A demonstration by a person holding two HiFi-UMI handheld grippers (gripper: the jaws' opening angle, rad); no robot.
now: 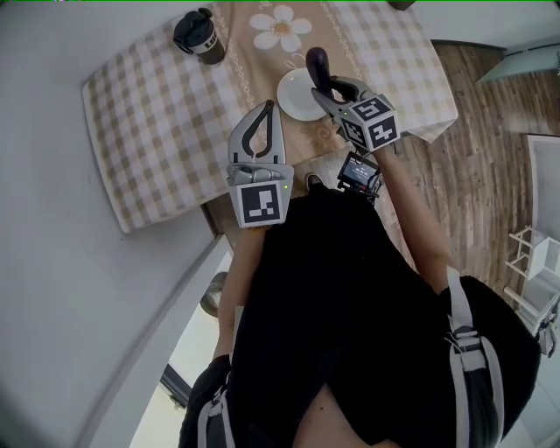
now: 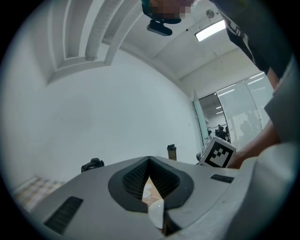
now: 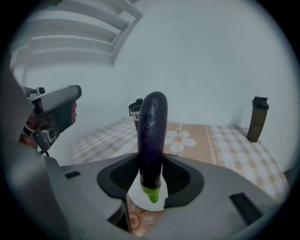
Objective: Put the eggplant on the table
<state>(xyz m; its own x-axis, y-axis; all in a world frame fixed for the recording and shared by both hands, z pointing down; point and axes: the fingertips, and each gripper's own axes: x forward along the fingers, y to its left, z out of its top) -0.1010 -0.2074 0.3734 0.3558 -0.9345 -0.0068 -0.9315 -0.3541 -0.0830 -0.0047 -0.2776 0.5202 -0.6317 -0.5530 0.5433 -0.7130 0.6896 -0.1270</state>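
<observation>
Over the white plate on the bench, the right hand-held gripper is clamping the eggplant near its stem end. Placing is probably pending, calling for lowering onto bare cloth and then releasing. The left hand-held gripper is idling, clenched and empty.

Part of white plate hidden behind right gripper — dark bottle cut off by top edge

Plain white wall with panel moulding high up. Wood-plank floor past the right edge of the check-clothed surface. Lit ceiling strip light overhead; glazed partition beyond, bright room behind.
</observation>
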